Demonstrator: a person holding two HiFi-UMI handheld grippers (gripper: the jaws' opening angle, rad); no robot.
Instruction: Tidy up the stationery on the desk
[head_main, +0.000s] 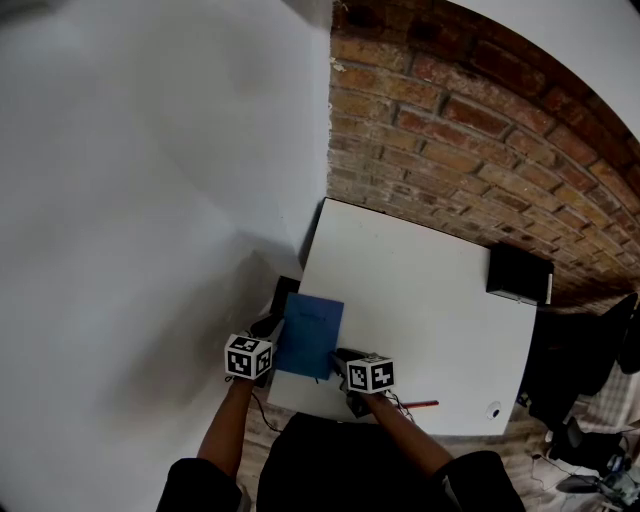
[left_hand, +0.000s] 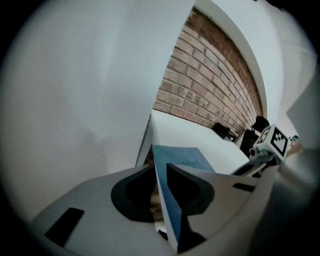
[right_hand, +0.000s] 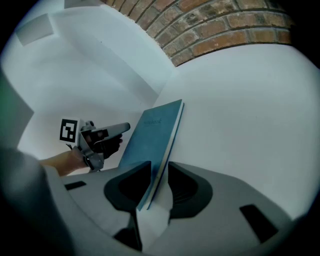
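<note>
Left gripper (left_hand: 160, 167) fingers are clamping the notebook (head_main: 312, 333); right gripper (right_hand: 159, 164) fingers are sitting slack around it. Left should be squeezing firmly.

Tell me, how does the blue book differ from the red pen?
The book is blue, broad and flat; the pen is red and thin. The book stands between the fingers of the left gripper and right gripper at the left edge of the desk; the pen lies untouched near its front edge. Both are stationery.
</note>
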